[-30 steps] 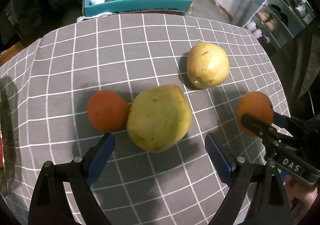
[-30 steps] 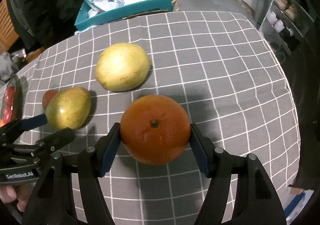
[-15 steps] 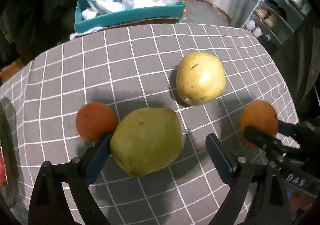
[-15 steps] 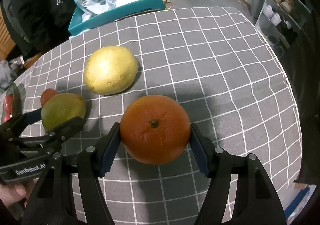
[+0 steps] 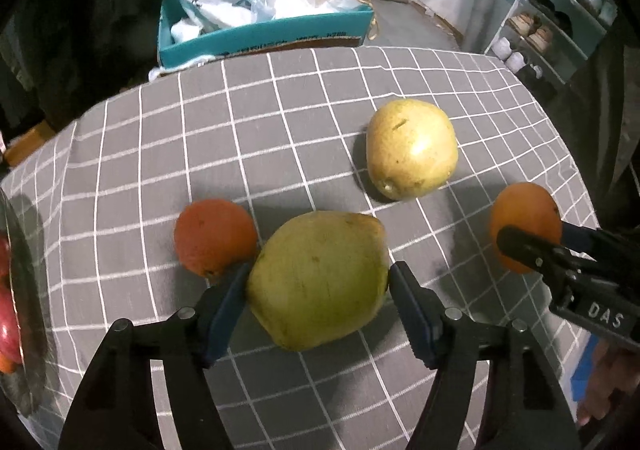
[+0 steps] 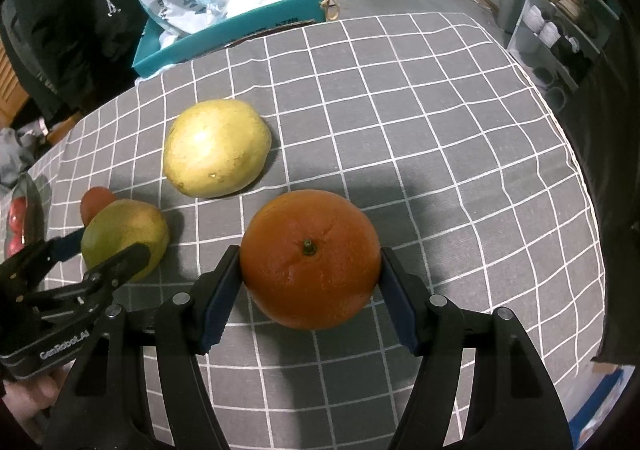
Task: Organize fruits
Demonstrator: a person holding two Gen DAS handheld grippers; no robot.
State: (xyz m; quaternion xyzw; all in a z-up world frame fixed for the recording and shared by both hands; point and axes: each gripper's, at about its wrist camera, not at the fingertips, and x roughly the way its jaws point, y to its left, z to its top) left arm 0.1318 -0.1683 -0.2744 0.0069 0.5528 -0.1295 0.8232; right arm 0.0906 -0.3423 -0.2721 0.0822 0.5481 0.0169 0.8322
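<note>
Grey checked cloth covers the table [image 5: 280,122] we work at, with a teal box [image 5: 264,38] of bags just past its far edge. Our left gripper [image 5: 318,290] has the green mango [image 5: 318,280] between its blue pads; the fingers are closing, the left pad [image 5: 224,306] against the skin and the right one at its side. A small orange [image 5: 214,236] touches the mango on the side toward the table's left edge. A yellow pear [image 5: 412,148] lies farther in, apart from both. Our right gripper [image 6: 310,282] pinches a big orange [image 6: 310,258], stem up, both pads pressed to its sides, near the middle of the table. At the left edge sits a dark tray [image 5: 24,290] of red fruit.
</note>
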